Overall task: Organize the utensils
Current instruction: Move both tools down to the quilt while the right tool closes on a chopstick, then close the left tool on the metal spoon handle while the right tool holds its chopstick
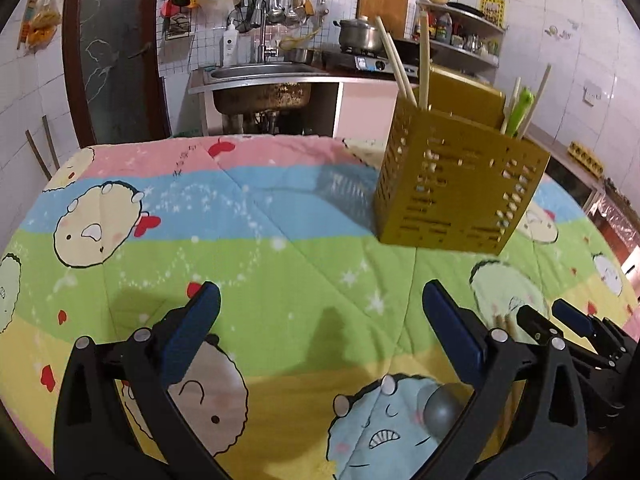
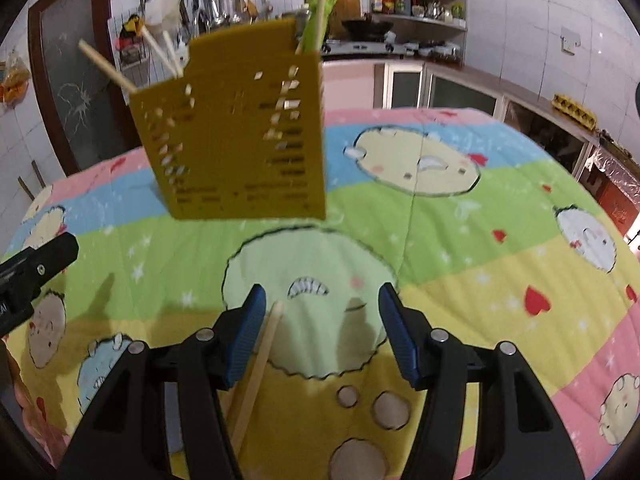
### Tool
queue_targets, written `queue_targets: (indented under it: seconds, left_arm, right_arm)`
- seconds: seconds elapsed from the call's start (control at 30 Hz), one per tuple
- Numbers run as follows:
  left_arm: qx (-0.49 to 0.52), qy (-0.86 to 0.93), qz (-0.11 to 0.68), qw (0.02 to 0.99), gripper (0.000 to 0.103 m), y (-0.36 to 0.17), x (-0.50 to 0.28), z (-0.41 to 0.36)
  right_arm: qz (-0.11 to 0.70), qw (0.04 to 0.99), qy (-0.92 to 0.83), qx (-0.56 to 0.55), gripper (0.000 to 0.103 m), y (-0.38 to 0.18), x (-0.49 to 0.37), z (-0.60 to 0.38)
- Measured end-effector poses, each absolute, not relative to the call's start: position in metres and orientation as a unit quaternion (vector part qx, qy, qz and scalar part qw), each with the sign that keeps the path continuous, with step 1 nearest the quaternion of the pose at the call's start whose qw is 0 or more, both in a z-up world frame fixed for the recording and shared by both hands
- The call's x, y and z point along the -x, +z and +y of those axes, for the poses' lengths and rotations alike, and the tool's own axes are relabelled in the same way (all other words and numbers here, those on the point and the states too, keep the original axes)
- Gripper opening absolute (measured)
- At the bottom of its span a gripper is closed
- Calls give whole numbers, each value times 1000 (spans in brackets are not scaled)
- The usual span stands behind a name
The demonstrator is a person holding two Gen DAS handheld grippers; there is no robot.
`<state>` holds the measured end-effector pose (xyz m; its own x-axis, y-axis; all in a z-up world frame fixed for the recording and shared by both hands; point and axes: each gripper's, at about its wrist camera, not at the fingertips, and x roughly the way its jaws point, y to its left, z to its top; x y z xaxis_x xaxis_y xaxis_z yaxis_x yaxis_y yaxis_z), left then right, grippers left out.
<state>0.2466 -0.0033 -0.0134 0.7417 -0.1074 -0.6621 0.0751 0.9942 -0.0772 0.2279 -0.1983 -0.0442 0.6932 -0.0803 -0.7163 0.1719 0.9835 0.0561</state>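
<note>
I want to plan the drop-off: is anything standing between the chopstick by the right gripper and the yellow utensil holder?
Nothing visible does. Between the chopstick at the right gripper and the yellow utensil holder lies only bare quilt.

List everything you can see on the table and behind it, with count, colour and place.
utensil holder: one, mustard yellow, slotted, standing on the quilt
chopsticks in the holder: several, pale wood, sticking up
green utensil: one, in the holder's far compartment
loose chopstick: one, pale, lying between the right jaws
grey ball-like object: one, near edge of quilt
quilt: one, pastel striped, cartoon print, covering the table
sink: one, steel, background
pot: one, steel, on the stove
left hand-held gripper: black, blue pads, open
right hand-held gripper: black, blue pads, open
</note>
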Motion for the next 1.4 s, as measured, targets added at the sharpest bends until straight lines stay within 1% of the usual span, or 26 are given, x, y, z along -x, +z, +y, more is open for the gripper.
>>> queue_targets:
  seconds: [0.03,0.07,0.1,0.2,0.33,0.5,0.53,0.57,0.67,0.73,1.27,1.4]
  left_arm:
    - [22,-49,359,932,98,-16,-246,-3]
    - [22,-49,361,931,98,-18,-247,-3]
    - [23,-50,363,930,98,-19,-248,-3]
    - [25,-49,369,928,98,-22,-249,-2]
    - [29,-48,373,926,98,-22,-250,-1]
    - [28,-46,377,925,98,-22,-247,-2]
    - [28,-46,379,924,98,-22,-246,-2]
    - [28,-45,381,923,98,-23,-245,-3]
    - [28,-46,389,920,98,-26,-242,-4]
    - [29,-48,393,918,98,-27,-239,-6]
    - [16,-86,424,901,98,-45,-211,-37]
    - [20,-86,433,897,97,-54,-212,-37]
  right_arm:
    - [391,916,-69,-57,57,-46,-229,-196]
    - [396,914,-69,-56,55,-48,-229,-195]
    - [401,912,-69,-56,50,-50,-230,-193]
    - [418,904,-61,-65,45,-54,-233,-191]
    - [431,898,-68,-63,43,-58,-237,-186]
    - [427,901,-59,-50,20,-57,-236,-178]
    - [427,901,-55,-52,13,-56,-235,-178]
    - [426,902,-52,-55,10,-55,-234,-180]
    - [421,904,-37,-68,9,-53,-230,-187]
    - [417,906,-30,-69,6,-51,-227,-190]
    - [404,913,-22,-52,6,-45,-196,-230]
    - [398,914,-21,-69,6,-49,-194,-237]
